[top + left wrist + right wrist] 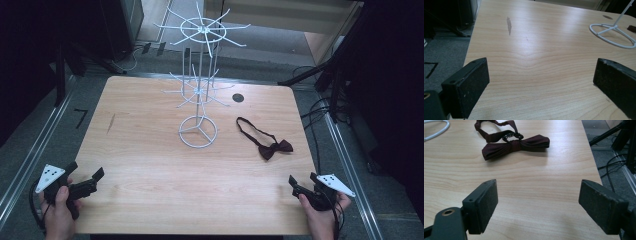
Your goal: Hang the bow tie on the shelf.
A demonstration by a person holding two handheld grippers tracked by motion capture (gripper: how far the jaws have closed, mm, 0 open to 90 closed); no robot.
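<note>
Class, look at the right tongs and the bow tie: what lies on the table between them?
Nothing: bare wooden table separates the open right tongs from the bow tie, clearest in the right gripper view.

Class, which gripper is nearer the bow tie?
Right. The right gripper sits just below the bow tie, at the table's near right corner; the left gripper is at the near left corner.

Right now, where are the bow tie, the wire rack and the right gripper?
bow tie [515, 145], right gripper view, centre knot.
wire rack [198, 131], high view, ring base.
right gripper [303, 182], high view, between its fingertips.
</note>
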